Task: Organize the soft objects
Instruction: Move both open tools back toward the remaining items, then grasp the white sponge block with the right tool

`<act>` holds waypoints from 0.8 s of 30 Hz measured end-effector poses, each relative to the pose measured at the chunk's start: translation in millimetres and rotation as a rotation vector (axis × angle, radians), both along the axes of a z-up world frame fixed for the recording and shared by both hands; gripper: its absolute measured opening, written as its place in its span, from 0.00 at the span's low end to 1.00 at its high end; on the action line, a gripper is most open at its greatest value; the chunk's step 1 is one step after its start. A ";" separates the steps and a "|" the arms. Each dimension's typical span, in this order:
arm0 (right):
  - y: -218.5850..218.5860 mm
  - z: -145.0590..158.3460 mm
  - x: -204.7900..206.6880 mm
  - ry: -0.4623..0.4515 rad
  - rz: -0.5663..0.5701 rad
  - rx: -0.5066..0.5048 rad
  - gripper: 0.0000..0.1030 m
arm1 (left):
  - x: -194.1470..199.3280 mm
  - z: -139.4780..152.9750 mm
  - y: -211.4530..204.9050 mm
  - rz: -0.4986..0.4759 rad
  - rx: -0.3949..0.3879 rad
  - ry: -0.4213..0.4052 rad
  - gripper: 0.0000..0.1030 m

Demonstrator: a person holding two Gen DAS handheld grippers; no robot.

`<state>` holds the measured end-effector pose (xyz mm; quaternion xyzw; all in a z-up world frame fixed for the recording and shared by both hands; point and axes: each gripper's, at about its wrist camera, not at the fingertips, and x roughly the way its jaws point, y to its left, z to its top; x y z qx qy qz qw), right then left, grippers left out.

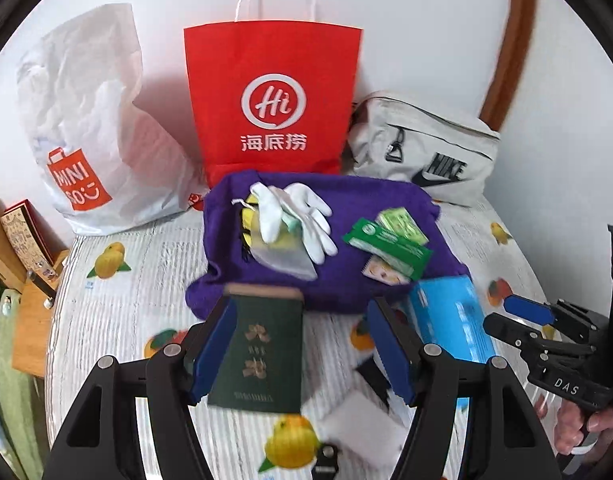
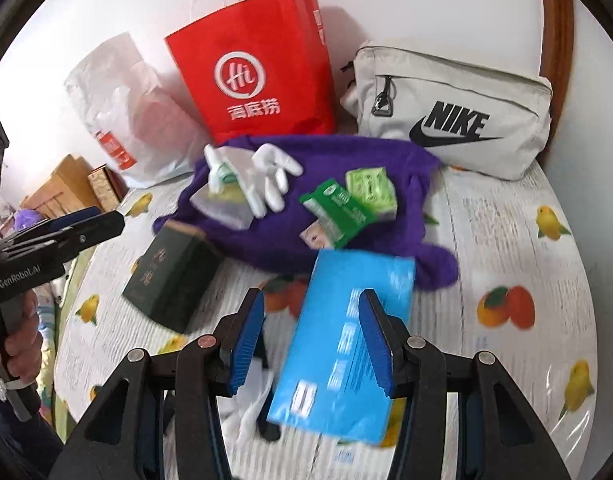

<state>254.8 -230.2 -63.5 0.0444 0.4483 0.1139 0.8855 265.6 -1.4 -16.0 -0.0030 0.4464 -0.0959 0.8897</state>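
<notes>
A purple knit cloth [image 1: 346, 280] [image 2: 290, 236] lies on the fruit-print bed cover. On it rest white gloves [image 1: 306, 216] [image 2: 266, 176], a clear pouch [image 1: 286, 258] and green tissue packs [image 1: 390, 244] [image 2: 346, 204]. My left gripper [image 1: 302, 348] is open above a dark green box [image 1: 262, 348] [image 2: 170, 272], whose left side is near the left pad. My right gripper [image 2: 312, 344] is open over a blue pack [image 2: 346, 344] [image 1: 450, 316]. The right gripper also shows in the left wrist view [image 1: 546, 332], and the left gripper in the right wrist view [image 2: 66, 236].
A red paper bag [image 1: 274, 100] [image 2: 254, 64], a white Miniso plastic bag [image 1: 94, 128] [image 2: 122, 104] and a grey Nike bag [image 1: 426, 156] [image 2: 454, 112] stand along the wall. A wooden nightstand [image 1: 30, 280] is at the left. White and black items [image 1: 366, 420] lie near the front.
</notes>
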 end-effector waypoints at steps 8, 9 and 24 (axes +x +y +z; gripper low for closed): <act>-0.1 -1.5 -49.7 -0.036 0.015 -0.007 0.51 | -51.1 -17.2 -6.1 -0.026 -0.017 0.030 0.64; -0.1 -3.3 -54.5 -0.033 0.017 -0.005 0.51 | -56.7 -21.7 -5.7 -0.027 -0.018 0.039 0.64; 7.8 -41.8 -101.8 -0.014 0.019 0.027 0.51 | -117.5 -108.1 -3.4 -0.072 0.049 0.178 0.64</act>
